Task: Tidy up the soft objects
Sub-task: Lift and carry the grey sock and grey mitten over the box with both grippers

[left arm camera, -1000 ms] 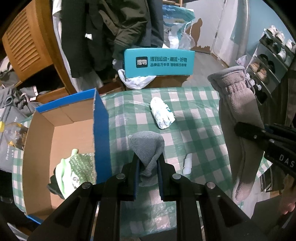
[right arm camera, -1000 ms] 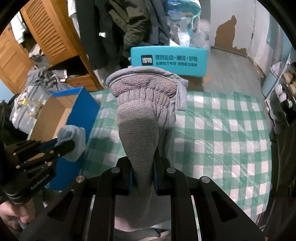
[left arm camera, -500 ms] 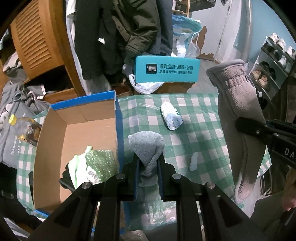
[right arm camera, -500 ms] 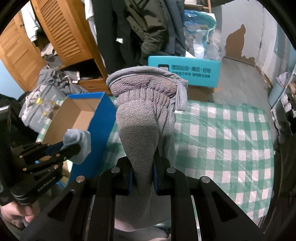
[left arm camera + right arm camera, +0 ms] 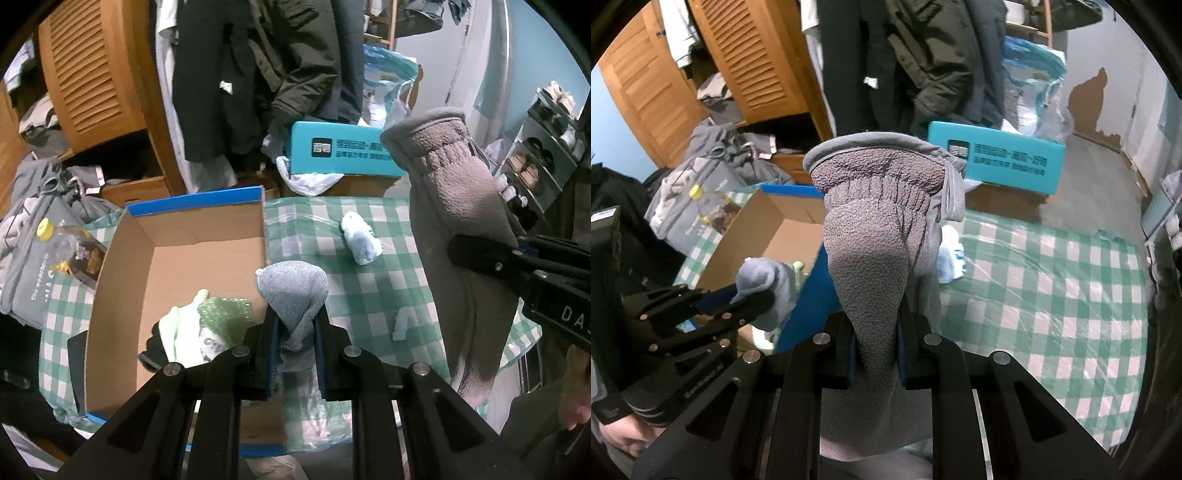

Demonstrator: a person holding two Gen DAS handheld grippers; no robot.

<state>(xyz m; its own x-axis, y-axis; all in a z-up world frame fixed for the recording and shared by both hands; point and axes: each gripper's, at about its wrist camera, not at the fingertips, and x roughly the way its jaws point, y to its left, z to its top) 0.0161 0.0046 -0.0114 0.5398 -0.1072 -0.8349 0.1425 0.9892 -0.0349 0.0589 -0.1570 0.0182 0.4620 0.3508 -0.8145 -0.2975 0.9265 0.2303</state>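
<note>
My left gripper (image 5: pixel 294 332) is shut on a small grey knit sock (image 5: pixel 293 291), held over the right wall of the open cardboard box (image 5: pixel 207 254). The same left gripper (image 5: pixel 753 302) and sock (image 5: pixel 768 284) show at the left of the right wrist view. My right gripper (image 5: pixel 875 343) is shut on a long grey fleece glove (image 5: pixel 875 236), cuff pointing away. That glove (image 5: pixel 458 229) hangs beside the table's right side in the left wrist view. Green and dark soft items (image 5: pixel 207 325) lie inside the box.
A green checked tablecloth (image 5: pixel 369 288) carries a rolled white-blue bundle (image 5: pixel 360 238) and a small white piece (image 5: pixel 400 325). A teal box (image 5: pixel 343 153) stands behind the table. A bottle (image 5: pixel 66 247) lies left of the cardboard box. Hanging coats and a wooden wardrobe fill the background.
Both grippers have lifted and drawn back with their loads. The cardboard box has slid toward the centre under the left gripper, and more of the room shows behind.
</note>
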